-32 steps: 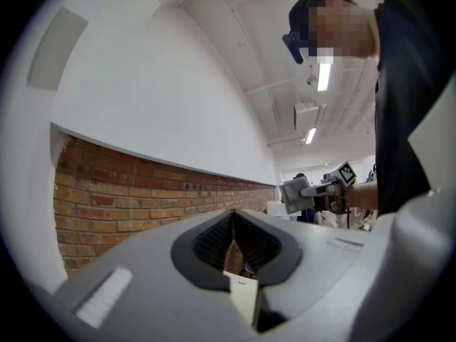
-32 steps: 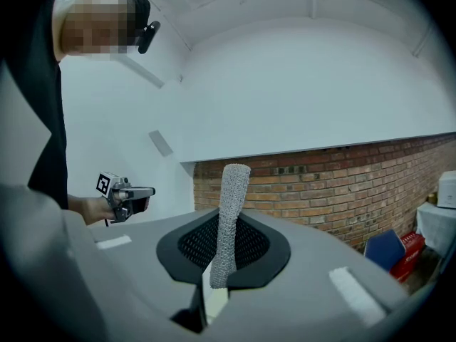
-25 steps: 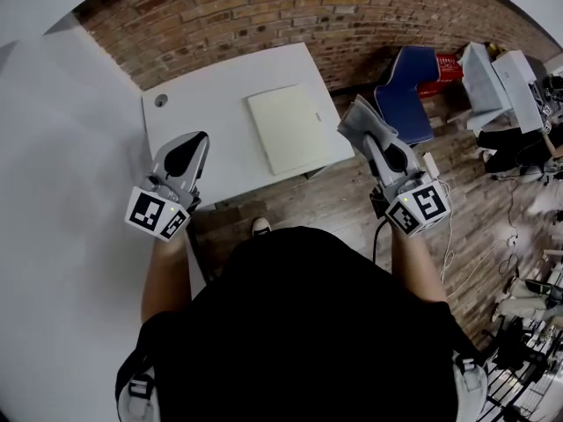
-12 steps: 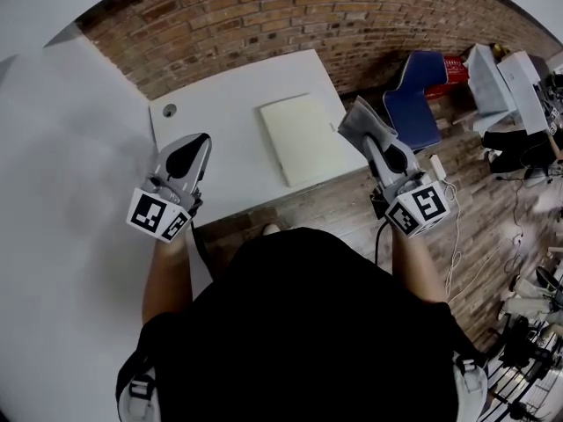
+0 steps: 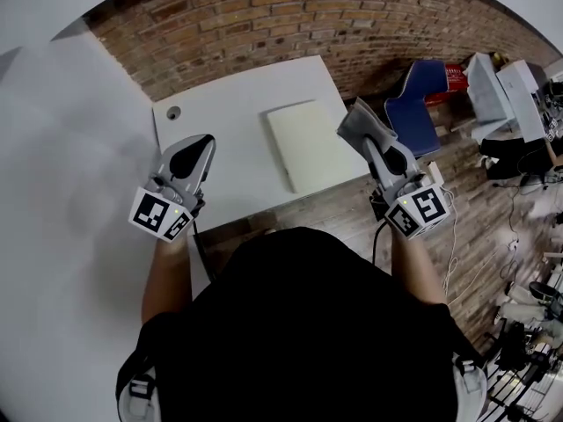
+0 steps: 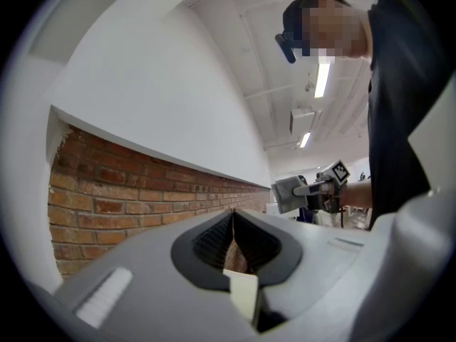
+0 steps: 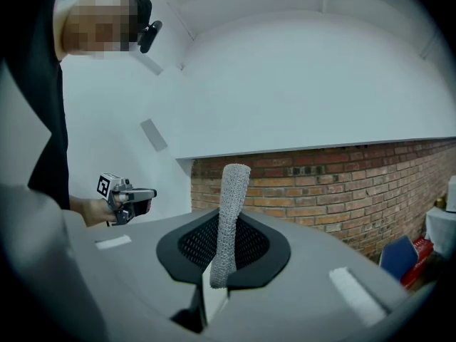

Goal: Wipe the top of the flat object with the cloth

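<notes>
The white worktop (image 5: 220, 139) lies ahead of both tools, against a brick wall (image 5: 264, 16). The pale flat board (image 5: 312, 145) rests on its right part, just left of the right tool's (image 5: 368, 137) tip and well to the right of the left tool (image 5: 198, 141). Both forearms reach forward from bent elbows, each hand holding its tool pointed toward the wall. The left tool's jaws are together with nothing between them. The right tool's jaws are clamped on a grey cloth (image 7: 229, 212), which stands up beyond them.
</notes>
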`<state>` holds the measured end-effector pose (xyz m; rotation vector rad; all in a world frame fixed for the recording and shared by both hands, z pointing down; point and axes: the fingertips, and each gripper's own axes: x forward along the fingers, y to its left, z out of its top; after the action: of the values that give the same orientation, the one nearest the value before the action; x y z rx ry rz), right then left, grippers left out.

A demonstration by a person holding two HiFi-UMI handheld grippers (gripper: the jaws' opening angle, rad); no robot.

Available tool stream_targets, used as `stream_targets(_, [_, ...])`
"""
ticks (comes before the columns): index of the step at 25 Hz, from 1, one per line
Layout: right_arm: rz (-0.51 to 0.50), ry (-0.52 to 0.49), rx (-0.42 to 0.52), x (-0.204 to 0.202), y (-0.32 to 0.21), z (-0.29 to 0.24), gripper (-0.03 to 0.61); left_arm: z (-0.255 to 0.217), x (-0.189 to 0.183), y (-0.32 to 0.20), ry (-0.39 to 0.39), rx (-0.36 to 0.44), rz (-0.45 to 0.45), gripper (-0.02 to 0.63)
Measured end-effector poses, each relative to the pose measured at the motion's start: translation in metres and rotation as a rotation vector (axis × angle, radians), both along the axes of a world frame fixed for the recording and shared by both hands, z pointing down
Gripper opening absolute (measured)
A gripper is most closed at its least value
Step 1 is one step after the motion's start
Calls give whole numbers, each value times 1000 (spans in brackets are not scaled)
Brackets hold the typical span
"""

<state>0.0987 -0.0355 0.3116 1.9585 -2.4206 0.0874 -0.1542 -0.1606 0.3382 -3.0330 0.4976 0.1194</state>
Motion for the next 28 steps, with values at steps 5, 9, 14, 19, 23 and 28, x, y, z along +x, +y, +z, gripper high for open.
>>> stream_targets(5, [-2,-5,20,-1,-2,-6,11,-7,-5,-3,-6,18,-8,3])
stream_targets(9, [-8,-11,34,1,-2,-9,11,-12,-7,-1,-13,34,-15,3])
stream_targets(14, [-27,-15,46,2,-7,-11,11,-18,-14,3,-20,62,-43,3])
stream_targets(19, [-51,-23,39,10,-19,-2,11,-20,-15,-4,-26,71,-83,3])
stream_targets(23, [-70,-37,32,22,-32,5,11,-15,-6,-5,-47,63,-101,3])
stream_targets(28, [-101,-42,14,37,-51,19,11,-12,9,-8,-46,61,-135,3])
